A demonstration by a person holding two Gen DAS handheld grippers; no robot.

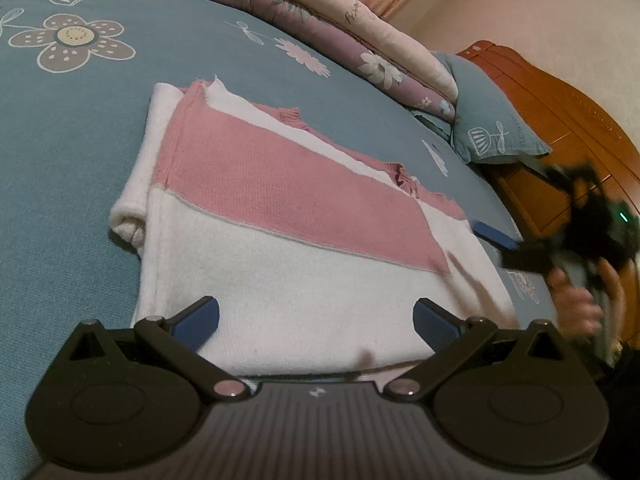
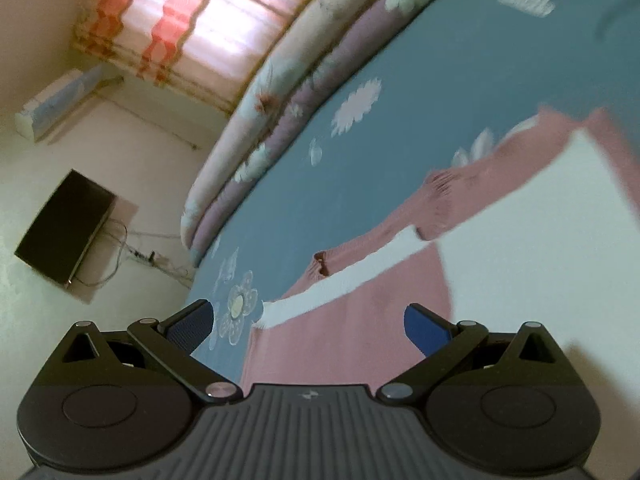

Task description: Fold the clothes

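A pink and white knitted sweater (image 1: 280, 216) lies partly folded on the blue flowered bedsheet (image 1: 60, 152). My left gripper (image 1: 316, 324) hovers open just above its white near edge, with nothing between the fingers. In the left wrist view the right gripper (image 1: 496, 236) is a blurred shape at the sweater's right edge, held by a hand (image 1: 576, 300). In the right wrist view the right gripper (image 2: 308, 326) stands open over the sweater (image 2: 360, 328), holding nothing. Pink ribbed cuffs (image 2: 440, 196) lie along the sweater's far side.
A rolled floral quilt (image 1: 360, 40) runs along the bed's far side, with a blue pillow (image 1: 488, 120) against a wooden headboard (image 1: 560, 120). The right wrist view shows a curtain (image 2: 192, 20), a wall air conditioner (image 2: 60, 96) and a dark screen (image 2: 64, 228).
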